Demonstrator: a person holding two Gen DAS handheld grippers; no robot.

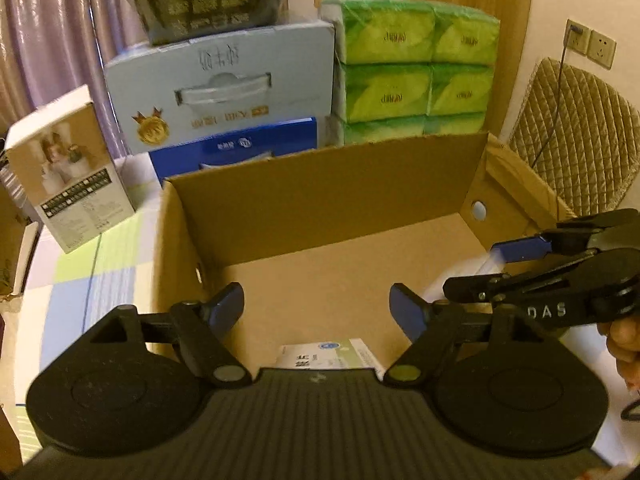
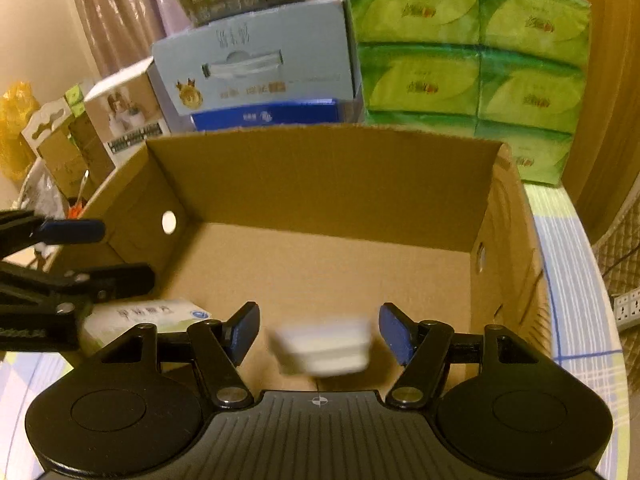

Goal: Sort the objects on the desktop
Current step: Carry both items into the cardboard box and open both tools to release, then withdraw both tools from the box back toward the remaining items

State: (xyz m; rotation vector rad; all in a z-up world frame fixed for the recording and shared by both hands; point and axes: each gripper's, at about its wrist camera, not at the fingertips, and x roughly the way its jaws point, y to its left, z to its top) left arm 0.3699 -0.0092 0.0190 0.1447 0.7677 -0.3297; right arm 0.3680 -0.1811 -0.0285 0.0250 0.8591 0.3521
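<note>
Curtains and stacked boxes back a checked table (image 1: 72, 280) carrying an open cardboard box (image 1: 320, 200). At left, the left gripper (image 1: 316, 304) hangs wide and empty above a small packet (image 1: 328, 356) already inside. Rightward, the right gripper (image 2: 319, 330) spreads wide around a blurred white object (image 2: 324, 350). Sorting looks barely underway.

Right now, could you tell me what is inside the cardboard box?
Inside the cardboard box are a small white-and-green carton at its near left and a blurred white object. The near floor is hidden by the grippers' bodies.
</note>
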